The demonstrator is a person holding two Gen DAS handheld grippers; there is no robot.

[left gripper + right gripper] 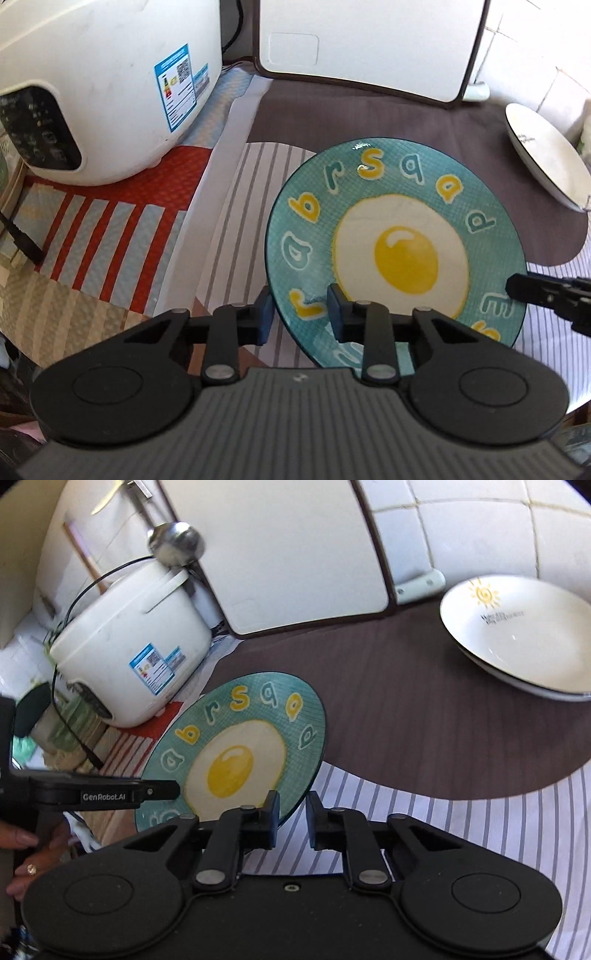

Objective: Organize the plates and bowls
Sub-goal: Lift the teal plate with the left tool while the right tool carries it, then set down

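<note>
Plate (391, 254): teal, printed with a fried egg and a ring of letters. It is seen tilted, its near rim raised between the two grippers, over the striped cloth (236, 206) and the edge of the brown mat (369, 114).
Left gripper (300, 314): spread. The plate's near-left rim is seen between the blue pads (265, 314); one pad lies outside the rim, the other over the plate face. Contact cannot be told.
Right gripper (292, 821): spread. The plate's lower-right rim is seen between its fingers; whether it is touched cannot be told. In the left wrist view, its black tip is seen at the plate's right rim.
Bowl (524, 635): white with a dark rim and a yellow sun mark inside. It is set near the far right edge of the brown mat, well apart from the plate.
Rice cooker (96, 85): white, labelled in blue, placed at the far left on a red and grey woven mat (122, 221).
White panel (365, 44): stood upright along the far edge, behind the brown mat.
Ladle (177, 542): metal, seen above the rice cooker.
</note>
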